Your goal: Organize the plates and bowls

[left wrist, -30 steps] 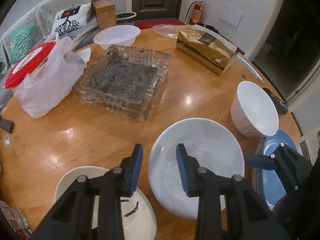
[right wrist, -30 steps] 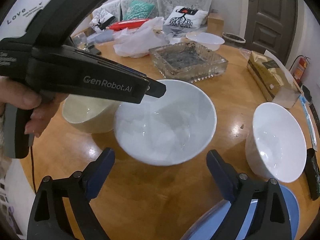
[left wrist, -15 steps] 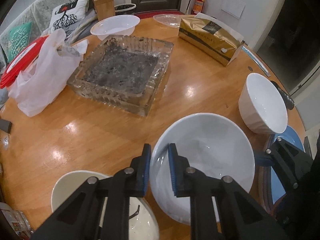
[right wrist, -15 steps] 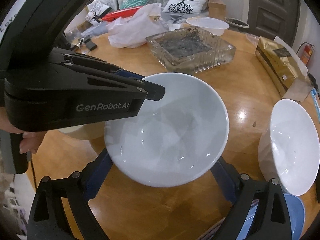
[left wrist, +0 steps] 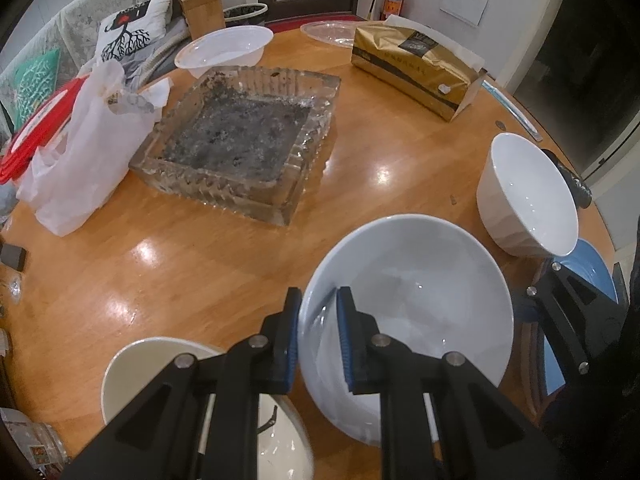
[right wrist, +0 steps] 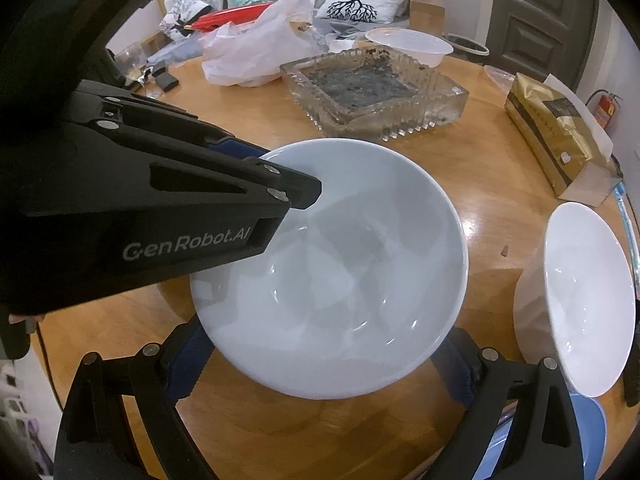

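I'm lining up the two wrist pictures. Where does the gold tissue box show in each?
Left wrist view: gold tissue box at upper right, on the table's far side.
Right wrist view: gold tissue box at the right edge, upper half.
Shared landmark: the square glass ashtray.

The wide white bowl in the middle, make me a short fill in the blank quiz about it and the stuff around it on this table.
1. The left gripper is shut on the ____ of the wide white bowl.
2. The square glass dish behind that bowl is ____ inside.
3. The plate beside the deep white bowl is ____ in colour.
4. The box of tissues is ____ in colour.

Answers: rim; dirty; blue; gold
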Motion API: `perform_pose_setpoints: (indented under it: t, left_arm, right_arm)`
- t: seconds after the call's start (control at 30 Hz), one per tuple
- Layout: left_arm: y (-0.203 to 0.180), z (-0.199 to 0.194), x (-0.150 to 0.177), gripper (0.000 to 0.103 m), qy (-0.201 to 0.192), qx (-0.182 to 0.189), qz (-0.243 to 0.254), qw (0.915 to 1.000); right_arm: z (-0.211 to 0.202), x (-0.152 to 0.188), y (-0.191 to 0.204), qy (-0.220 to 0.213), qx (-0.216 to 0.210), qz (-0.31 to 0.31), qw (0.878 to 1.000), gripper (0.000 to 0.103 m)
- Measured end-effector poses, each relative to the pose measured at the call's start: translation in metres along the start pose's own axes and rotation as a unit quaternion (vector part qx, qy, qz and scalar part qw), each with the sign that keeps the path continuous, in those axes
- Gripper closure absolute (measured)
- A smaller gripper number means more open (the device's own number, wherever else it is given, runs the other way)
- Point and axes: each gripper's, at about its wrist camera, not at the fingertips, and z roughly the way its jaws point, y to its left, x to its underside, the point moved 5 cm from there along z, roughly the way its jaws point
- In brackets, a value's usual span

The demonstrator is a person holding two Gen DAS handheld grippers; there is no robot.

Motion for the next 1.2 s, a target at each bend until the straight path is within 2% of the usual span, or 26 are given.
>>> perform_pose_setpoints:
  t: [0.27,0.7,0.93,1.2]
  left_arm:
    - [-0.003,-0.022,-0.003,0.088,-0.017,-0.016,0.007,0.9997]
    - [0.013,-0.089,0.001,0.088,-0.065,-0.042,0.001,0.997]
    - [0.043,-0.106,0.014,0.088,-0.074,-0.048,-0.023,0.9959]
    - [0.075,-0.105,0.029,0.088,-0.069,-0.05,-0.05,0.9952]
  right_arm:
    - [-0.022,-0.005,0.003,-0.03,-0.002,0.004,1.0,0.01]
    - [-0.065,-0.03,0.039,-0.07,0.001,-0.024,0.997,0.01]
    - [-0.065,-0.042,0.065,-0.071,-0.006,-0.041,0.997,0.01]
    - [-0.05,-0.055,0.095,-0.057,-0.012,-0.065,0.996,0.01]
